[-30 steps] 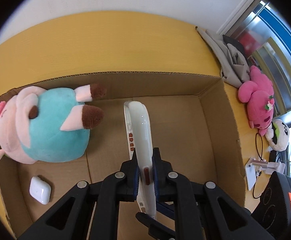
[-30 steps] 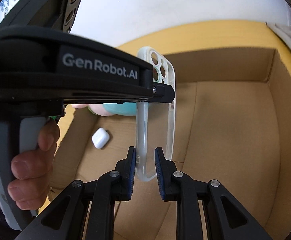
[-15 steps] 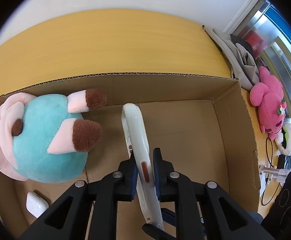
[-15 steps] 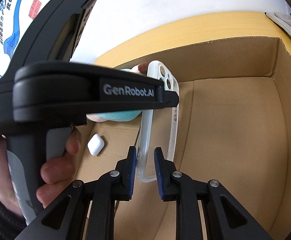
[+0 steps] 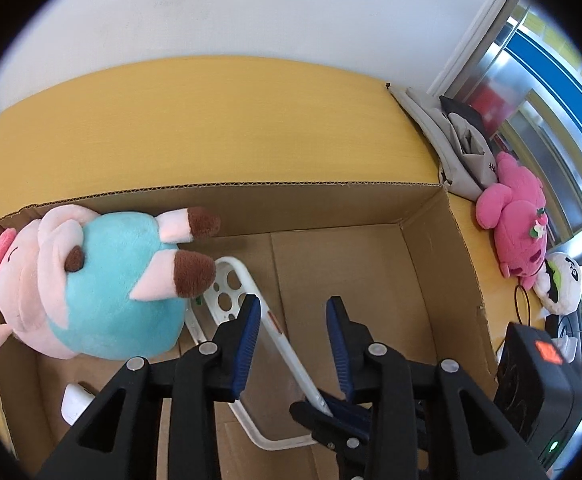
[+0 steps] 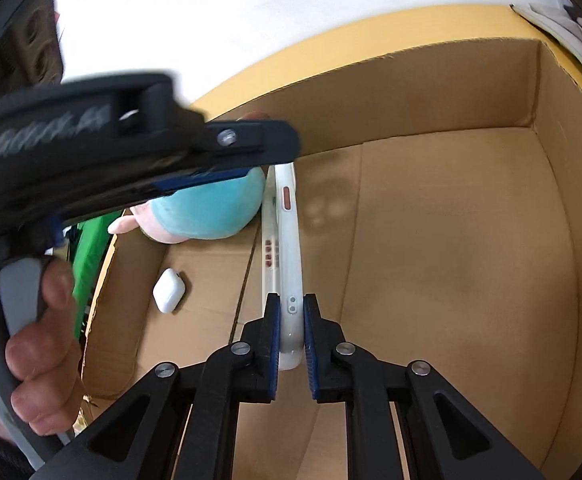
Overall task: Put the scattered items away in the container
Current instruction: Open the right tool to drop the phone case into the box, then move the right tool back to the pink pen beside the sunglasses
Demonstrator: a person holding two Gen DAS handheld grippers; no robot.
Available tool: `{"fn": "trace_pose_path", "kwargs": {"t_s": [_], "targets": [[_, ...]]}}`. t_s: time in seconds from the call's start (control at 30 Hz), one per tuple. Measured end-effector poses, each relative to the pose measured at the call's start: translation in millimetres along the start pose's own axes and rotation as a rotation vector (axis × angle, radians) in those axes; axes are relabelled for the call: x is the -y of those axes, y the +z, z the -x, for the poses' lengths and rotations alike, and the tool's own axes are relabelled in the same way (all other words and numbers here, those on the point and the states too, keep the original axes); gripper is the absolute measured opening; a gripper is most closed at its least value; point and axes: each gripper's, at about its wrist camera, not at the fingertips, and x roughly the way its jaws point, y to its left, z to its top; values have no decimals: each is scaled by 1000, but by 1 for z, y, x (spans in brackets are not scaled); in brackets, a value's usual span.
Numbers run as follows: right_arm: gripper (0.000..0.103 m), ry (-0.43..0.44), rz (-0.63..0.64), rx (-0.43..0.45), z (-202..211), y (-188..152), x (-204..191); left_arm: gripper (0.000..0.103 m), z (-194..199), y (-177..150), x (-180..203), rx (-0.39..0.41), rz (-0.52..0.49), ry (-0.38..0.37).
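A clear white phone case point(image 5: 227, 292) point(image 6: 289, 248) hangs inside an open cardboard box point(image 5: 331, 200) point(image 6: 451, 92). My right gripper point(image 6: 291, 316) is shut on the case's near end and holds it on edge, its far end against a pink and teal pig plush point(image 5: 91, 284) point(image 6: 211, 208). My left gripper point(image 5: 293, 316) is open above the case, its jaws wide apart; it also shows blurred in the right wrist view point(image 6: 227, 148). A white earbud case point(image 5: 75, 400) point(image 6: 168, 290) lies on the box floor at the left.
The box stands on a yellow table point(image 5: 211, 120). Outside its right wall lie a pink plush point(image 5: 519, 216), a white panda plush point(image 5: 559, 284), a grey bag point(image 5: 459, 140) and a black device point(image 5: 539, 392). A white wall stands behind the table.
My left gripper has opened and let go of the phone case. The case, still in my right gripper, has tipped down toward the pig plush and the box floor.
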Motion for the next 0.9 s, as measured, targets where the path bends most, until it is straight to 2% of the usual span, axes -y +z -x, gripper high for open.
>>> {"fn": "trace_pose_path", "kwargs": {"t_s": [0.13,0.33,0.4,0.43,0.47,0.5,0.6,0.67,0.73,0.8,0.9], "targets": [[12,-16,-19,0,-8,25,17,33,4,-8,-6,0,11,-6],[16,-41,-35,-9,1,32,30,33,27,-30,-16,46,29,-31],[33,-50,-41,11,8,32,29,35,38,-40,-18,71,28,-25],[56,-56,-42,24,13,31,28,39,44,-45,-20,85,29,-21],[73,-65,-39,44,20,30,26,42,53,-52,-21,105,27,-15],[76,-77,-32,62,29,28,25,47,61,-59,-21,125,23,-3],[82,-114,13,101,56,19,16,52,90,-86,-19,205,-6,43],[95,-149,41,142,76,6,8,60,109,-108,-18,259,-14,71],[97,-181,74,180,91,-8,-3,71,127,-136,-17,306,-1,83],[102,-199,125,194,101,-24,-13,75,140,-161,-16,339,8,97],[103,-237,176,213,109,-51,-25,75,158,-195,-18,387,38,128]]}}
